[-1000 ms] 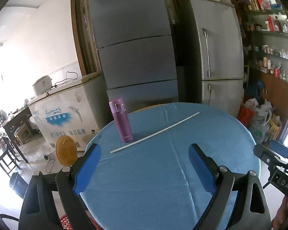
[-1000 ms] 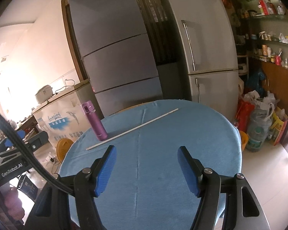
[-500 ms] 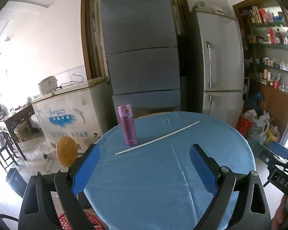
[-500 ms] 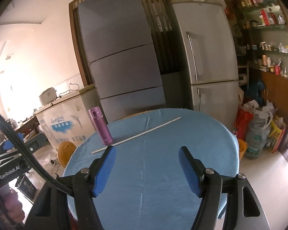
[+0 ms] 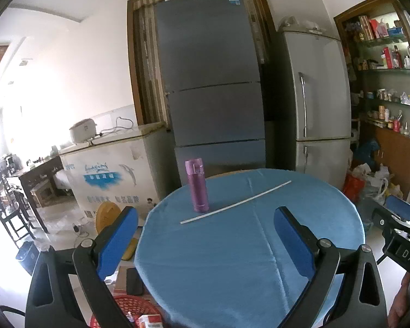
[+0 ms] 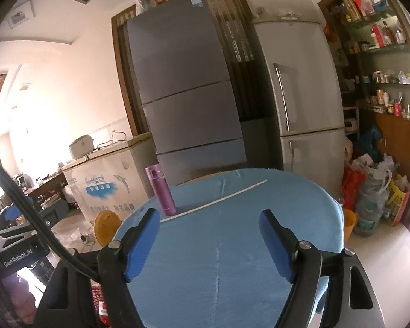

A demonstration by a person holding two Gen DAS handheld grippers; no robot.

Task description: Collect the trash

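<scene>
A round table with a blue cloth fills the lower middle of both views. On its far side stands a purple flask, and a long thin white stick lies aslant beside it. My left gripper hovers over the near part of the table, its jaws opening with nothing between them. My right gripper is likewise back from the flask and stick, its jaws opening and empty. A red basket with packets in it sits low at the table's near left.
Two tall fridges stand behind the table, a chest freezer at the left. Bags and bottles crowd the floor at the right, below stocked shelves. A yellow disc leans by the freezer.
Both grippers have drawn back and risen, so the table looks smaller and more of the fridges shows. Both sets of jaws stand wider than before.
</scene>
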